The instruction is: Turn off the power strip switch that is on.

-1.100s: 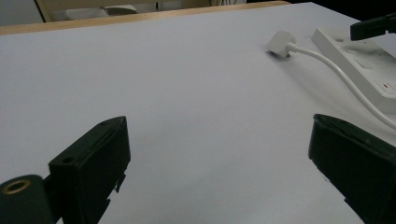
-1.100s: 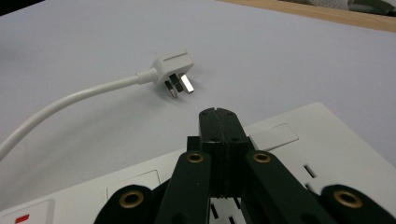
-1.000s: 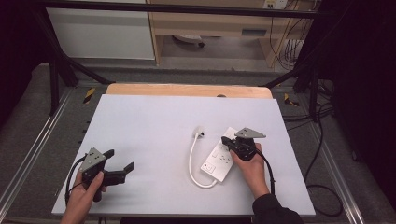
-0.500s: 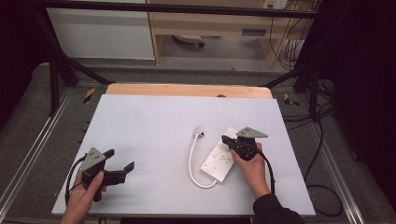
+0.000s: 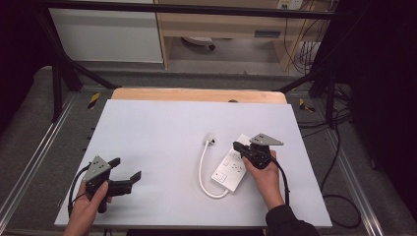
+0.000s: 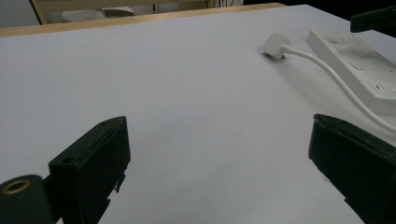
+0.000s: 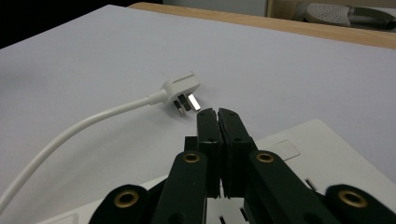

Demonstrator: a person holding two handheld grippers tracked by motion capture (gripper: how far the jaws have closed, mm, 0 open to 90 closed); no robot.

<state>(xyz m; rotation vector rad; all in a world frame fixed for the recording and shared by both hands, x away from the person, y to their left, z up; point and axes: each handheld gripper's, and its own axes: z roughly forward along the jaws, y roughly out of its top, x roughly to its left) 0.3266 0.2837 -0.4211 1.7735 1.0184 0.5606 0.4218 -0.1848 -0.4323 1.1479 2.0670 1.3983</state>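
- Two tongs over the white worktop (image 5: 162,142), well apart.
- Right tongs (image 7: 217,114) pressed together with nothing between, hovering over the white power strip (image 5: 235,162), tips near the plug (image 7: 183,88).
- Left tongs (image 5: 129,169) spread wide and empty, near the front left edge.
- Power strip lying flat right of centre, its cable (image 5: 201,169) looping round to the plug lying on the worktop just beside it.

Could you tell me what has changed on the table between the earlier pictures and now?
Nothing has visibly changed. The right gripper still hovers shut over the white power strip, the left gripper stays open at the table's near left, and the plug and cable lie where they were.
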